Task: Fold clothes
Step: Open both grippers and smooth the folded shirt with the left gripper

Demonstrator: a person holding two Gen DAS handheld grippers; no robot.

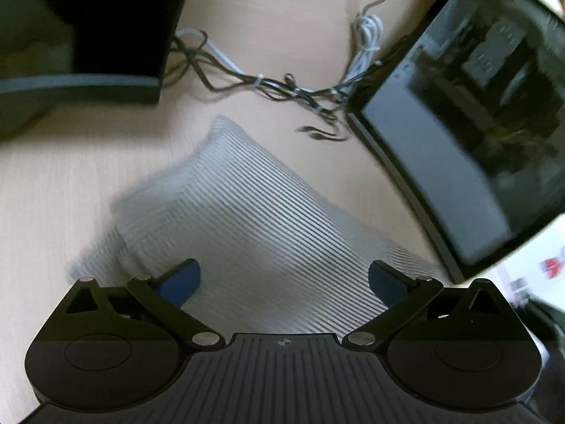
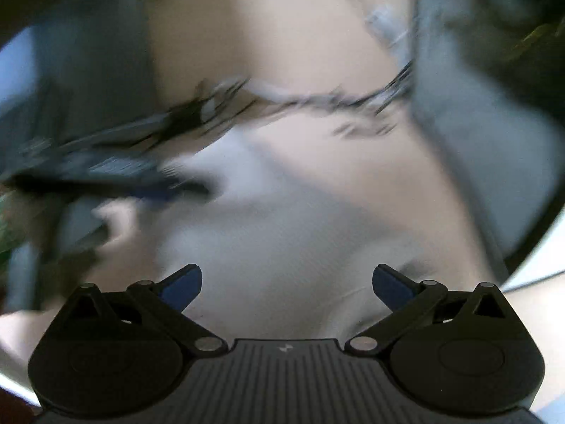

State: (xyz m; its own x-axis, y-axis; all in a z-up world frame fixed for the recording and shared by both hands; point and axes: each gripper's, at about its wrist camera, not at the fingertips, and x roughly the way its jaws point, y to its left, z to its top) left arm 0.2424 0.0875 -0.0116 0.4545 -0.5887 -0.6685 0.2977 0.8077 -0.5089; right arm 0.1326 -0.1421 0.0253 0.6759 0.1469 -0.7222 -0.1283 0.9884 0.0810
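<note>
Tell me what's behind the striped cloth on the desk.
Behind the striped cloth a tangle of cables lies on the desk, between a dark monitor base and a black screen. Whatever is under the cloth is covered.

surface: pale wood-grain desk (image 1: 275, 17) | right: dark monitor (image 1: 476, 123), tilted in view, screen reflecting the room | far left: black monitor base (image 1: 116, 35) | between them: tangled black and white cables (image 1: 282, 84) | right wrist view: blurred
</note>
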